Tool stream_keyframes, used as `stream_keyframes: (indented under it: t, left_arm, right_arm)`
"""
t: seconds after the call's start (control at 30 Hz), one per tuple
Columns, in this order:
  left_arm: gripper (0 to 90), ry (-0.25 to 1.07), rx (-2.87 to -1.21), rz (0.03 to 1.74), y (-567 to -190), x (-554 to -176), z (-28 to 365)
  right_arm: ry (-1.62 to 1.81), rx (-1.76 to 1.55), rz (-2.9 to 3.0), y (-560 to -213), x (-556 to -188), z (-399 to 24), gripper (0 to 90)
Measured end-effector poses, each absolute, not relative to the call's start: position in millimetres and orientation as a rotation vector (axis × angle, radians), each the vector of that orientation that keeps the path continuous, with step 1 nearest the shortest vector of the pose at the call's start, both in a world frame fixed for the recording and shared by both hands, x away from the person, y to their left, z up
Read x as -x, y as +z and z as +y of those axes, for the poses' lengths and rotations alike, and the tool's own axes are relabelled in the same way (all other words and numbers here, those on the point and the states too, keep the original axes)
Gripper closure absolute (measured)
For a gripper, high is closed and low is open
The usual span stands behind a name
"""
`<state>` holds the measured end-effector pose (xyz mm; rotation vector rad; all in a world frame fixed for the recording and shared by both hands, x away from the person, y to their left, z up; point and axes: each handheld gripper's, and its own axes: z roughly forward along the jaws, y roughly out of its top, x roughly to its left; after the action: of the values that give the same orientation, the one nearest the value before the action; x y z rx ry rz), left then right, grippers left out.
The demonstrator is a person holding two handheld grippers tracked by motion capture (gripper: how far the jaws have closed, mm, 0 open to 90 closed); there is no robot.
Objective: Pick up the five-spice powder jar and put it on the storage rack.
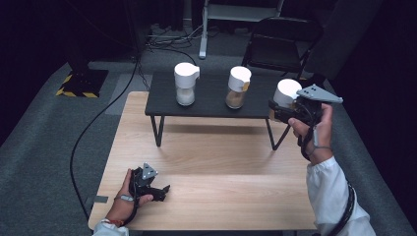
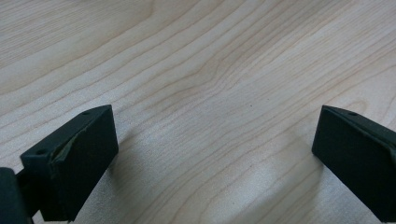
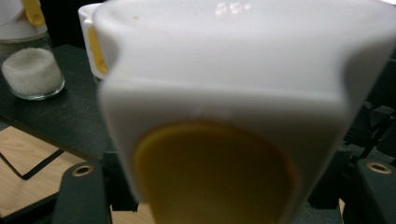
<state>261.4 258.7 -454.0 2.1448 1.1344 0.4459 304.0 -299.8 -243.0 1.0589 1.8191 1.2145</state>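
My right gripper [image 1: 276, 111] is shut on a white-lidded jar [image 1: 286, 91] and holds it in the air just off the right end of a low black stand [image 1: 211, 105]. Close up in the right gripper view, this jar [image 3: 224, 93] shows a yellowish content, with my right gripper [image 3: 229, 179] closed on its sides. Two more white-lidded jars stand on the stand: one with white grains [image 1: 186, 83] and one with brown content [image 1: 238, 87]. My left gripper [image 1: 164, 191] rests on the wooden table [image 1: 211, 162] near its front left. It is open, and my left gripper [image 2: 215, 140] has bare wood between its jaws.
Behind the stand is a black folding chair [image 1: 280, 44]. A black cable [image 1: 93, 123] trails over the grey carpet at the left, near a yellow-and-black striped base [image 1: 81, 81]. The white-grain jar [image 3: 31, 70] stands at the left of the right gripper view.
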Motion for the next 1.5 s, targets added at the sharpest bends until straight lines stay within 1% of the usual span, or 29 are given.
stream_keyframes:
  t: [0.6, 1.0, 1.5]
  left_arm:
    - [0.0, 0.446, -2.145, 1.134, -454.0, -261.5, 258.8]
    - [0.0, 0.446, -2.145, 1.135, -454.0, -261.5, 258.7]
    - [0.0, 0.446, -2.145, 1.134, -454.0, -261.5, 258.8]
  right_arm:
    - [1.208, -1.093, 1.793, -241.6, -332.0, -286.0, 29.6]
    - [1.200, -1.145, 1.790, -247.0, -352.2, -278.7, 29.6]
    - [1.211, -1.163, 1.791, -259.6, -367.6, -272.5, 29.5]
